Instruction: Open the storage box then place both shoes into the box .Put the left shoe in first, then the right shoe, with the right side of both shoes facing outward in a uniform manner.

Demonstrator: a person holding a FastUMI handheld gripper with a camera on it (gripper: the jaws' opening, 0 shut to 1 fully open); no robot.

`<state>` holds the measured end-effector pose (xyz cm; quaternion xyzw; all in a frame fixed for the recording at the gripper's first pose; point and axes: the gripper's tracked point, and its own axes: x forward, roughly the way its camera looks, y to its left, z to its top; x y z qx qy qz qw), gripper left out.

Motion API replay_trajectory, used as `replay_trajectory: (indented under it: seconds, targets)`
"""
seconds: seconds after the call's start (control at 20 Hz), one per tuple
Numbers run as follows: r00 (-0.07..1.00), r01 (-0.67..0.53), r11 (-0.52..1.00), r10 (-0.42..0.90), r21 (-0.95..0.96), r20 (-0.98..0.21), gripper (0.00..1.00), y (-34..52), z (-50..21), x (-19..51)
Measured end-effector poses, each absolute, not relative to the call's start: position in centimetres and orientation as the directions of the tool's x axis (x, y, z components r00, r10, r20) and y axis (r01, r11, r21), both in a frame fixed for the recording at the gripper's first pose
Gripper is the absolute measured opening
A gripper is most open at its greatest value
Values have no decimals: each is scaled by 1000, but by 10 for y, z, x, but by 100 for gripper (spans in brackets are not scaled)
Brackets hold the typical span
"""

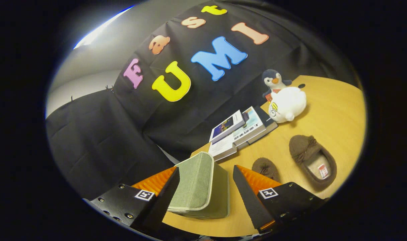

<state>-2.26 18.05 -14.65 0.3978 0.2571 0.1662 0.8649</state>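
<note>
- Two fingers stand spread wide apart, released, gripping nothing; the gap between them is wider than the storage box's raised end.
- Between the fingers sits the green fabric storage box, near the surface's near edge. Whether the left finger touches its side cannot be told; the right finger is clear of it.
- The box's long axis runs away from the fingers toward the books, and its lid is closed.
- One brown slipper lies well to the right of the fingers on the bare wood, its opening facing up, its toe with the bow pointing toward the far edge.
- A second brown slipper lies just beyond the right finger, partly hidden by it.
- Beyond the books, by the far edge, a white plush toy rests against a penguin toy.
</note>
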Motion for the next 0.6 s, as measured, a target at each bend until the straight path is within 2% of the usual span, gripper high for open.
replay_trajectory:
  seconds: [0.6]
  targets:
    - [687,51,419,644,907,-336,98,236,-198,-38]
